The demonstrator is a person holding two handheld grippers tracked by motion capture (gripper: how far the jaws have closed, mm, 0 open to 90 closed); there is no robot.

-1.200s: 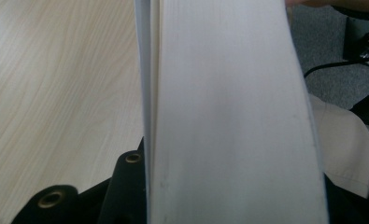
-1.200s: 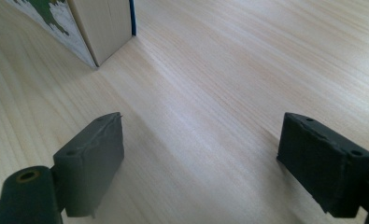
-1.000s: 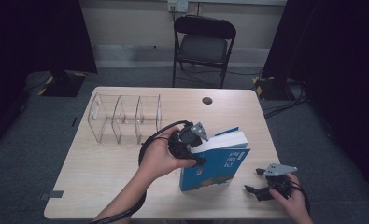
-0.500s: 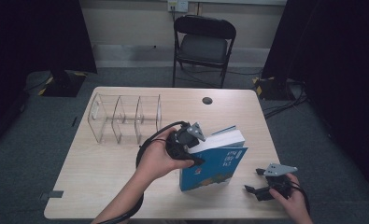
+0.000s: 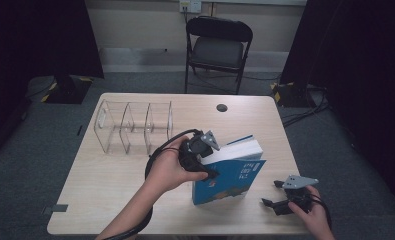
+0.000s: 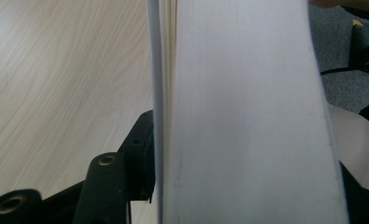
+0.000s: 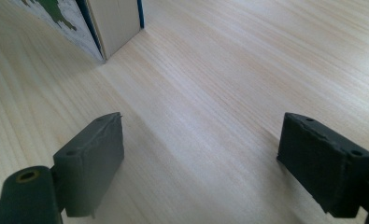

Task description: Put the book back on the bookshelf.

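Left claw (image 5: 208, 159) straddles upright book (image 5: 232, 175), opening.

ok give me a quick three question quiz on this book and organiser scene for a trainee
1. True or false: the blue-covered paperback book lies flat on the light wooden table.
2. Which claw has the book between its jaws: A the left claw, B the right claw?
3. Fill in: the clear acrylic divider rack stands to the ____ of the book in the high view.

Key:
1. False; it stands upright on an edge.
2. A; its jaws have just been opening around the book's page block, while the right claw rests open near the table's front edge.
3. Left.
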